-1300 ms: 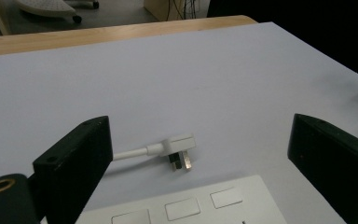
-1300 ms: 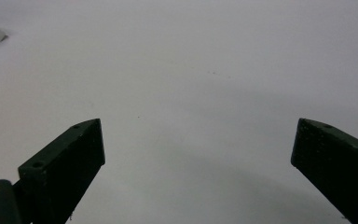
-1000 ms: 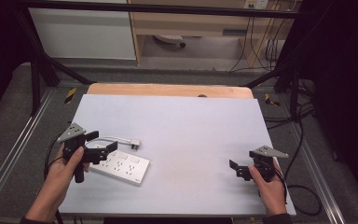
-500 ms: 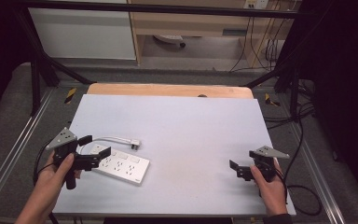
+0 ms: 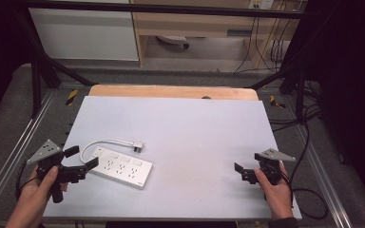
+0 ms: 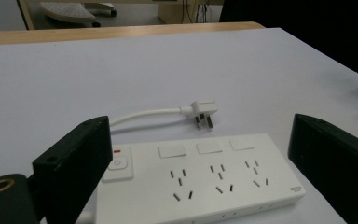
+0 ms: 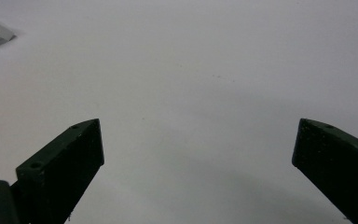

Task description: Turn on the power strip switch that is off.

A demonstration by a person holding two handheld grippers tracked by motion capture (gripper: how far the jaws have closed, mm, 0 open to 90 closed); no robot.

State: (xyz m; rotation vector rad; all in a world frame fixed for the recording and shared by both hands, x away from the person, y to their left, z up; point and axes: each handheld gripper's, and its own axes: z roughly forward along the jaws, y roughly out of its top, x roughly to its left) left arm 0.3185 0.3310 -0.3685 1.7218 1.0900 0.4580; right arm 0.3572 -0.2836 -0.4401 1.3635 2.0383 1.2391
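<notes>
Your left gripper (image 5: 83,160), jaws wide and empty, sits just at 9 o'clock of the power strip (image 5: 121,166) (right gripper (image 5: 245,173) idle, also open), so closing carelessly could shove it sideways

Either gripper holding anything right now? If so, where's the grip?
Nothing held. Left gripper is open, jaws either side of the power strip's switch end, not closed on it. Right gripper is open over bare table.
</notes>
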